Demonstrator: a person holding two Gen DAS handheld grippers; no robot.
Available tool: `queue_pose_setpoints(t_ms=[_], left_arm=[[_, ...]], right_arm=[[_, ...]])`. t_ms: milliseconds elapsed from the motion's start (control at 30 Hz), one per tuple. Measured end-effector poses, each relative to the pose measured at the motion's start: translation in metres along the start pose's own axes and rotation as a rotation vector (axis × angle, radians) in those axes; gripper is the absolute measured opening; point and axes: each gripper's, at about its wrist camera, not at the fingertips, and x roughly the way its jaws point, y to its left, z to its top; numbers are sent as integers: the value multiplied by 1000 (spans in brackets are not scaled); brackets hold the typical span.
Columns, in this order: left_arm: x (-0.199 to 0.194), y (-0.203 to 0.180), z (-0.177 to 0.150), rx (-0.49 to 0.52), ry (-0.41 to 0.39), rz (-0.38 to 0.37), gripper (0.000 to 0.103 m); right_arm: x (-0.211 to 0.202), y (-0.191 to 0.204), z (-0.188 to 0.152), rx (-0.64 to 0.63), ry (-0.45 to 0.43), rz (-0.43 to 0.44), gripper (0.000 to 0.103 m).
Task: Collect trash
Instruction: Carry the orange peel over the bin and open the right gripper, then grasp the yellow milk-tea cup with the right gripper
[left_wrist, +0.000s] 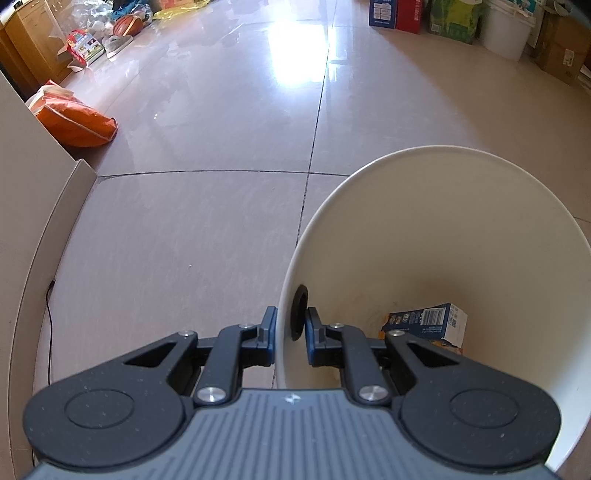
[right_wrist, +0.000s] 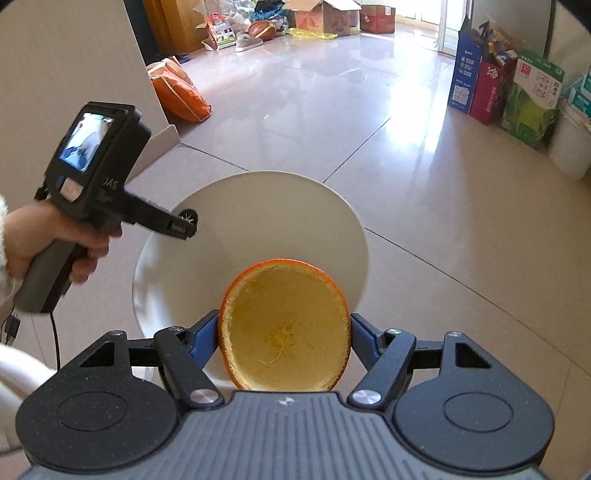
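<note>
The right gripper (right_wrist: 284, 330) pinches a hollowed orange peel (right_wrist: 284, 326) across its width, one blue pad on each side of the rim, cup side facing the camera, above the white bin (right_wrist: 343, 221). The left gripper (left_wrist: 290, 328) is pressed together on the bin's near wall, one pad outside and one inside beside a dark hole, and a hand (right_wrist: 55, 243) works its handle. A small carton (left_wrist: 428, 323) already lies in the bottom of the bin. The peel looks to hang over the bin's near edge rather than its middle, so a release here could, I judge, catch the rim and send the peel onto the floor (left_wrist: 207, 229). The peel is thin and springy, so a squeeze might buckle it and let it slip out early or tip sideways. The bin looks tilted and rests on a thin-wall grip; a knock from the right gripper could twist it free or spill the carton.
</note>
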Motion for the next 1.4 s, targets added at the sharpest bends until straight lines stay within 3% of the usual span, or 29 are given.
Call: queue_pose_setpoints(t_ms=[167, 233, 400, 633, 767, 900, 1100, 1233, 1400], left_arm=[[0, -2, -2, 16, -7, -1, 13], [-1, -2, -3, 17, -8, -4, 13], [-1, -1, -4, 18, -10, -12, 13], [-2, 3, -2, 13, -8, -23, 13], [-2, 4, -2, 14, -7, -26, 13], [0, 3, -3, 17, -10, -19, 13], [-1, 1, -3, 17, -8, -21, 13], [0, 3, -1, 10, -4, -23, 13], [0, 4, -1, 3, -7, -27, 13]], right_arm=[[17, 15, 12, -1, 14, 2, 79], [16, 15, 12, 3, 8, -7, 89], [0, 5, 10, 62, -57, -24, 100], [-35, -37, -37, 186, -100, -113, 103], [-34, -60, -76, 243, -83, -191, 103], [-7, -72, -125, 257, -37, -256, 103], [49, -64, -194, 155, 35, -294, 103], [81, -59, -210, 64, 87, -323, 103], [120, -65, -203, -24, 143, -368, 103]])
